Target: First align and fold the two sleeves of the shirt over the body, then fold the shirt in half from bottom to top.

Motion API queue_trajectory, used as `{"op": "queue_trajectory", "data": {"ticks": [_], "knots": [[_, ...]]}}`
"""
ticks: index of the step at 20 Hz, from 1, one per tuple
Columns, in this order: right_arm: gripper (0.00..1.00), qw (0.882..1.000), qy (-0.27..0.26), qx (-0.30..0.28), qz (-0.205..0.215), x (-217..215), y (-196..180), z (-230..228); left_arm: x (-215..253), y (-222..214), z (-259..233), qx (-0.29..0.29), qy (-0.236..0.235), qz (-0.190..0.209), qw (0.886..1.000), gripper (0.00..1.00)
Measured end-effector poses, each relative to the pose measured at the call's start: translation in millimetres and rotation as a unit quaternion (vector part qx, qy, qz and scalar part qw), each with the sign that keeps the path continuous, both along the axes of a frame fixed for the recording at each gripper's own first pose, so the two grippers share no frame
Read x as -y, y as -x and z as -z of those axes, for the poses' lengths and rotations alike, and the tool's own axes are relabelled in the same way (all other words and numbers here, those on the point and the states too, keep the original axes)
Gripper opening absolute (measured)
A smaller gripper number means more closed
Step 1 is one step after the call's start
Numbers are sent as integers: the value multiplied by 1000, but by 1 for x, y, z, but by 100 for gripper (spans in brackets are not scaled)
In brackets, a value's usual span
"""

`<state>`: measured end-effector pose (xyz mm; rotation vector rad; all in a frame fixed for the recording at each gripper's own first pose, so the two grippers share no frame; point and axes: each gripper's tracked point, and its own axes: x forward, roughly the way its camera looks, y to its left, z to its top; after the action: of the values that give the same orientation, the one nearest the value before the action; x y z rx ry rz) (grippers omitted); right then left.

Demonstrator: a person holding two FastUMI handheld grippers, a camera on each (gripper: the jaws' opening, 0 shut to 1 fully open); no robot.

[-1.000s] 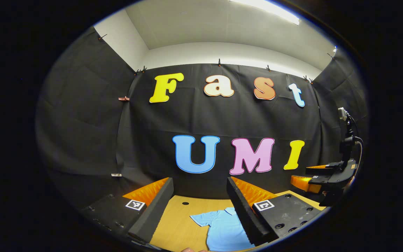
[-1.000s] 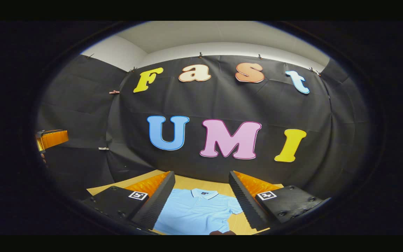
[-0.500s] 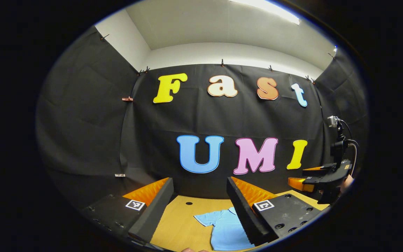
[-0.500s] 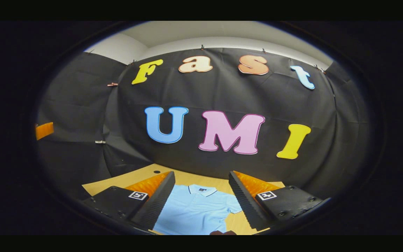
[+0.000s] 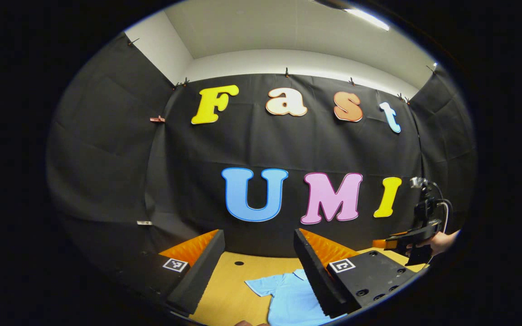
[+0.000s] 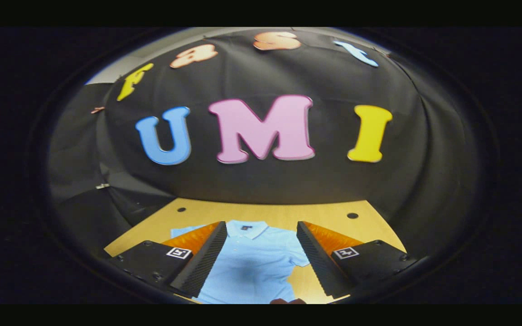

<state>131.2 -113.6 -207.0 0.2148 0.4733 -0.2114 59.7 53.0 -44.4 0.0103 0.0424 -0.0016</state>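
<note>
Right gripper view: fingers (image 6: 206, 260) apart above shirt (image 6: 256, 265).

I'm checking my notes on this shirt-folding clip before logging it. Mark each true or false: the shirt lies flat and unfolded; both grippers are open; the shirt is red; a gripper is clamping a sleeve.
1. The shirt lies flat, unfolded, on the table. True.
2. The left gripper and the right gripper are open. True.
3. The shirt is red. False: it is light blue.
4. A gripper clamps a sleeve. False: neither touches the shirt.
</note>
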Motion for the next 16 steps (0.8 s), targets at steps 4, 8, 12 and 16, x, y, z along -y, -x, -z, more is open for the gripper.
{"op": "queue_trajectory", "data": {"ticks": [4,8,12,16], "knots": [[99,993,-52,-102,35,60,-16,107,16,-53,25,-24,-6,7,1000,98],[98,982,-72,-171,43,94,-40,194,41,-96,49,-42,-8,13,999,97],[98,970,-81,-224,46,110,-57,265,54,-122,71,-71,-28,7,997,98],[98,959,-82,-266,53,119,-62,316,61,-140,93,-93,-20,11,995,97]]}}
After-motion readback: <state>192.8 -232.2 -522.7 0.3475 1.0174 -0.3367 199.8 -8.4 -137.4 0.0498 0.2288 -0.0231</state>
